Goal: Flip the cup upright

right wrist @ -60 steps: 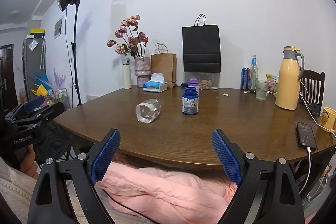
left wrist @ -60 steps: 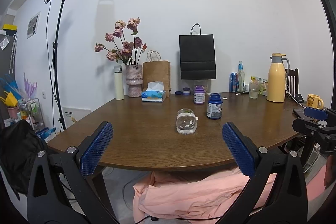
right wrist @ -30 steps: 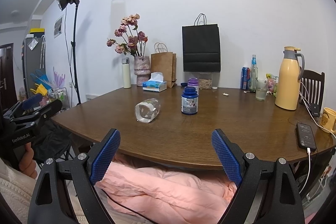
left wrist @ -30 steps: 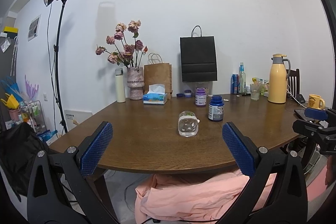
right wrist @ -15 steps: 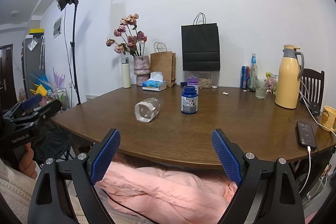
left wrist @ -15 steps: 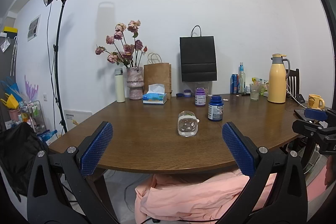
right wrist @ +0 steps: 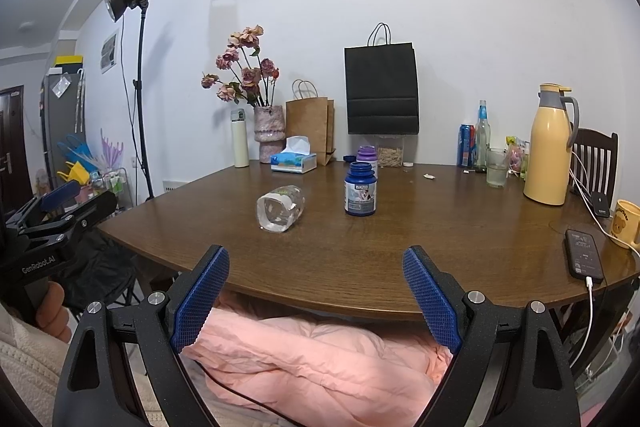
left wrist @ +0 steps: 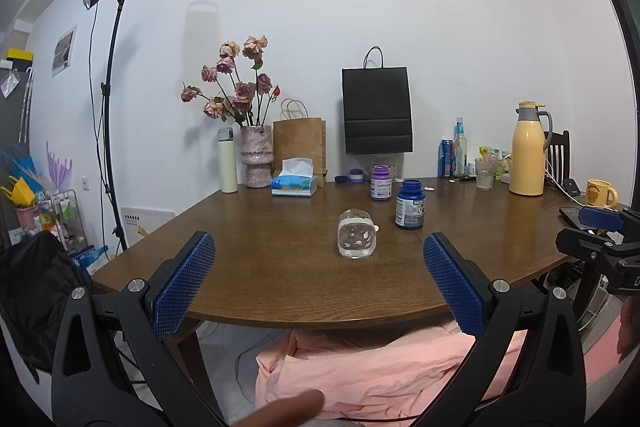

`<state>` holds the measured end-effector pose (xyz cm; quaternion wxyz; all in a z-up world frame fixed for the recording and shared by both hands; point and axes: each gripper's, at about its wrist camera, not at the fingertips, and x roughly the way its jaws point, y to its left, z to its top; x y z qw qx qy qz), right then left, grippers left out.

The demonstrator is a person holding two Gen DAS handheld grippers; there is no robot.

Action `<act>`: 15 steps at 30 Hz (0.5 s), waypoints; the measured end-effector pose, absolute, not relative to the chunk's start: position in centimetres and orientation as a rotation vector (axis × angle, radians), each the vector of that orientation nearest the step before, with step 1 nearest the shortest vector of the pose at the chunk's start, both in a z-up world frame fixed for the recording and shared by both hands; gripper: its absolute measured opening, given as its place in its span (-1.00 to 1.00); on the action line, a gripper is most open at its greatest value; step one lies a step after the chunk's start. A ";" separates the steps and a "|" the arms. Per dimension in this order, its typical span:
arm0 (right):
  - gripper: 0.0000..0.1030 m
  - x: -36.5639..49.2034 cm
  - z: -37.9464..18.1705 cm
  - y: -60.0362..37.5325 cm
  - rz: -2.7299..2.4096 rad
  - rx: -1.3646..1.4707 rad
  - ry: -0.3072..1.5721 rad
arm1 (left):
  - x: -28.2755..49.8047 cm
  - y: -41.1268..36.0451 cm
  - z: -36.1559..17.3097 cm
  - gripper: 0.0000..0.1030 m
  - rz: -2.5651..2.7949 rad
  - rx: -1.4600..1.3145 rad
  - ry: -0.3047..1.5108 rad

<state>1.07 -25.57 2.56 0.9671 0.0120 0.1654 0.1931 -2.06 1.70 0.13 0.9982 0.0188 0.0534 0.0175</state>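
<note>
A clear glass cup [left wrist: 357, 235] [right wrist: 280, 208] lies on its side near the middle of the brown wooden table [left wrist: 280, 267] [right wrist: 440, 235], its base towards me. My left gripper [left wrist: 319, 281] is held open before the table's front edge, well short of the cup, nothing between its blue pads. My right gripper [right wrist: 316, 293] is open too, off the near edge and to the right of the cup. Each gripper shows at the side of the other's view: the right gripper [left wrist: 600, 239], the left gripper [right wrist: 60, 215].
A blue bottle [left wrist: 409, 205] [right wrist: 361, 189] stands just right of the cup, a purple one [left wrist: 380, 183] behind. Tissue box [left wrist: 294, 183], vase of flowers [left wrist: 256, 163], paper bags, yellow jug [left wrist: 529, 149], yellow mug [right wrist: 626, 223] and a charging phone [right wrist: 583, 254] ring the table. Pink bedding [right wrist: 312, 359] lies below the edge.
Both grippers stay open. The left wrist view has dipped slightly, so the cup and table sit a little differently in frame; the cup itself has not moved.
</note>
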 end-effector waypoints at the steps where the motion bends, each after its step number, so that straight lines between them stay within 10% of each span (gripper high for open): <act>1: 0.79 1.1 2.6 -25.6 0.391 0.025 0.335 | -2.0 1.7 0.1 1.00 0.035 0.038 0.107; 15: 0.79 1.2 2.3 -25.6 0.389 0.032 0.344 | -2.0 1.7 0.1 1.00 0.033 0.037 0.109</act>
